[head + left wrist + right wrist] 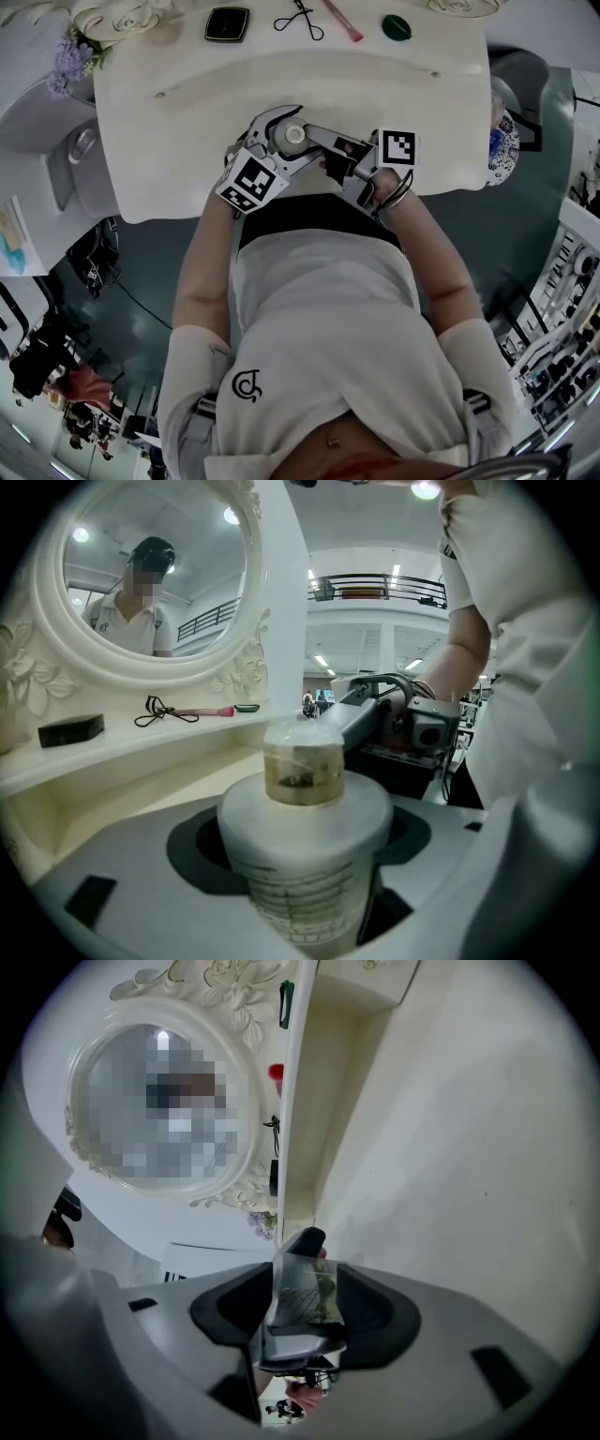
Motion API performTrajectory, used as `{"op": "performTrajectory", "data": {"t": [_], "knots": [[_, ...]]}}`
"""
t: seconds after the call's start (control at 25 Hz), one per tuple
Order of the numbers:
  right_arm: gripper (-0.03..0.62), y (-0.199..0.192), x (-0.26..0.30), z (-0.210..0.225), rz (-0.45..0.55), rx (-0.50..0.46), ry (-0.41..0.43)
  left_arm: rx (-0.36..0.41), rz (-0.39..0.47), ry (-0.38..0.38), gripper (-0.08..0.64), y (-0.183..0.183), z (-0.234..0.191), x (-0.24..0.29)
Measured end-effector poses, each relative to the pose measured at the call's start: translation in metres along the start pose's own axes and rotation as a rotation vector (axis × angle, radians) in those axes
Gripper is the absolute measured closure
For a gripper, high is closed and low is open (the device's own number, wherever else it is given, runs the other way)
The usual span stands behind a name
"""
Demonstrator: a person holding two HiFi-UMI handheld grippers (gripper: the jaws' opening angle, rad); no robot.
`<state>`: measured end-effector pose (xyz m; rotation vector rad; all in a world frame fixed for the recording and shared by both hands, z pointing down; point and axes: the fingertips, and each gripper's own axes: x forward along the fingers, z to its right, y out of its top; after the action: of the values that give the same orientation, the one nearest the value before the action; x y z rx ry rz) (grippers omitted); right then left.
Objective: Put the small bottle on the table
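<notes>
A small bottle [293, 134] with a white printed body [305, 855] and a clear top [302, 766] is held upright above the white dressing table [169, 122], near its front edge. My left gripper [304, 134] is shut on the white body, with one jaw on each side. My right gripper [319, 141] comes in from the right. In the right gripper view the clear top [305, 1288] fills the gap between its dark pads [234, 1312], which rest on it. Something amber shows inside the clear top.
An oval white-framed mirror [155, 583] stands at the back of the table. On the shelf below it lie a black compact [227, 23], an eyelash curler [300, 21], a pink-handled brush [342, 19] and a green lid [396, 26]. Purple flowers [70, 56] sit at the far left.
</notes>
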<state>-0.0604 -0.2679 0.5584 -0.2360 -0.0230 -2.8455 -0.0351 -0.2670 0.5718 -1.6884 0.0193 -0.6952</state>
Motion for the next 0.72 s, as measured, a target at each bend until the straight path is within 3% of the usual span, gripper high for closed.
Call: {"op": "performTrajectory", "data": {"t": [0.12,0.32,0.44,0.72], "knots": [[0.376,0.002,-0.003,0.007,0.012,0.0,-0.018,-0.009,-0.019,-0.001,0.207,-0.005,0.0,0.005],[0.391,0.0,-0.005,0.012,0.012,-0.001,-0.027,0.038,-0.041,0.005,0.207,-0.01,0.003,0.01],[0.435,-0.002,-0.006,0.009,0.013,0.011,-0.017,0.051,-0.05,0.007,0.207,-0.011,0.002,0.01],[0.436,-0.002,-0.006,0.011,0.028,0.018,-0.01,0.04,-0.063,-0.012,0.207,-0.013,0.002,0.01]]}}
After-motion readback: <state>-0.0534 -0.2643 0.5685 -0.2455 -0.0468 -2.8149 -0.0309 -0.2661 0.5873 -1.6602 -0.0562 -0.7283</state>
